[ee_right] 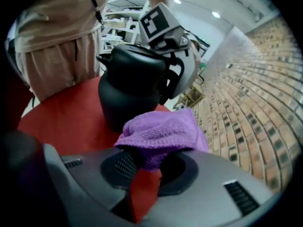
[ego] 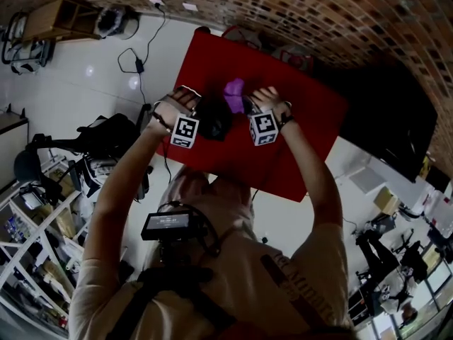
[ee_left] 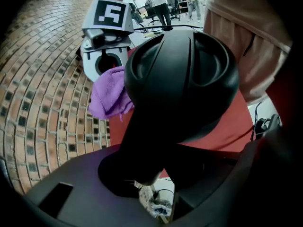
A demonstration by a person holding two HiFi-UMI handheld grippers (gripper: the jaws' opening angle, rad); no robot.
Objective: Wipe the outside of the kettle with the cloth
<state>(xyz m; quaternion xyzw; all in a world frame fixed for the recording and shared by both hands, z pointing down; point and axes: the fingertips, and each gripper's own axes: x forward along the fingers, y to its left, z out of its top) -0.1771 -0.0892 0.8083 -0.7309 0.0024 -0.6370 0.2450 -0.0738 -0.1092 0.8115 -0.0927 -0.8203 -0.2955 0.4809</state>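
Grips the upright kettle point(ee_right: 130, 86) by its handle in the part-closed jaws of the left gripper point(ee_left: 151, 183) on the red table point(ee_right: 57, 117), pinches the purple cloth point(ee_right: 161, 134) in the right gripper point(ee_right: 142, 174), and probably needs one short push toward eleven o'clock to meet the kettle wall.

A red bench point(ego: 311, 126) spreads beneath the left gripper point(ego: 201, 113) and the right gripper point(ego: 248, 110). It reaches past the right gripper toward a brick wall point(ego: 333, 13). Out beyond the left gripper lies a white floor point(ego: 85, 83) with a black cable point(ego: 139, 64) trailing over it. A wooden shelf point(ego: 60, 16) stands further off in the corner. A black bag point(ego: 113, 137) sits near the bench edge on the left gripper's side, and a cluttered rack point(ego: 32, 232) stands beyond it. Well apart from the right gripper, a dark flat panel point(ego: 403, 129) stands by the wall.
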